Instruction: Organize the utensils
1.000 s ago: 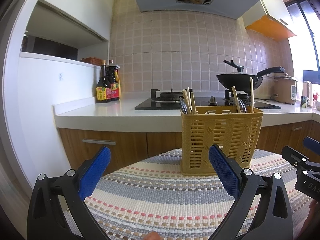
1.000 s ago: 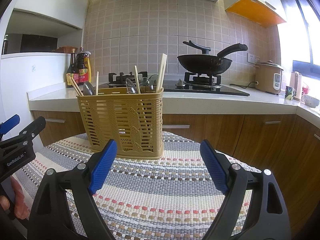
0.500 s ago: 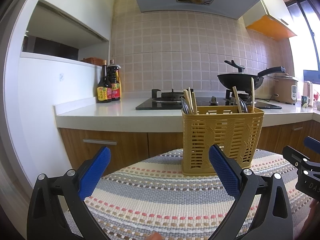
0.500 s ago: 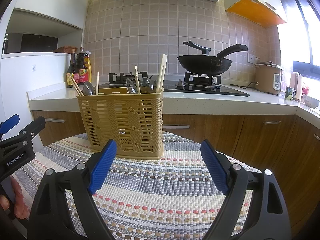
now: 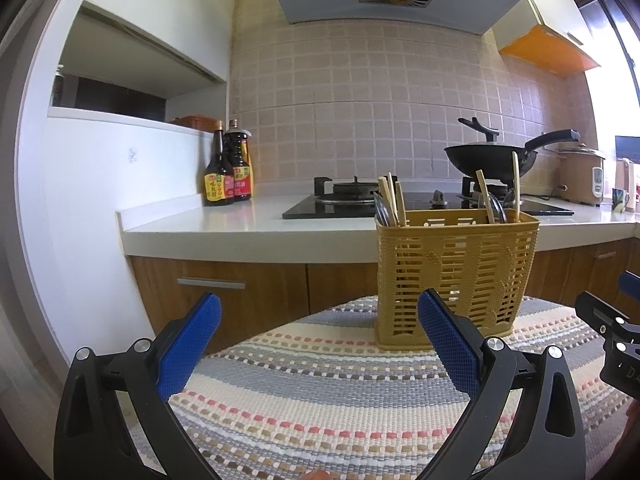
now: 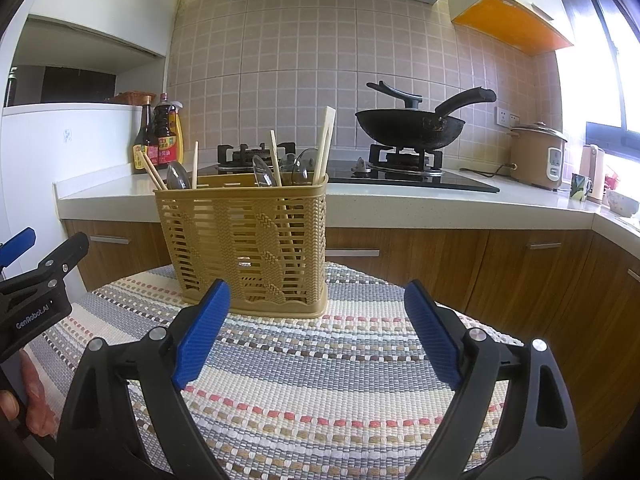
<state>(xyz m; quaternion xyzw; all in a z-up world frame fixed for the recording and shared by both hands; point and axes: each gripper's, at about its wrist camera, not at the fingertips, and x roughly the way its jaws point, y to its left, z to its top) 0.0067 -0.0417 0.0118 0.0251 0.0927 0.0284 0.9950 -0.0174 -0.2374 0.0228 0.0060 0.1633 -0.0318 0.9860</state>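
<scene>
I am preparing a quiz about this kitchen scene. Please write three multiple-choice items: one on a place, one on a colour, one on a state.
1. Where does the basket stand?
A on the striped mat
B on the stove
C in a drawer

2. What colour are the pads of the right tool?
A red
B blue
C green

3. How is the left tool?
A shut on a spoon
B shut on chopsticks
C open, holding nothing

Key: 1 A, its base sits on the mat; 2 B, both pads are blue; 3 C, only mat shows between its pads.
</scene>
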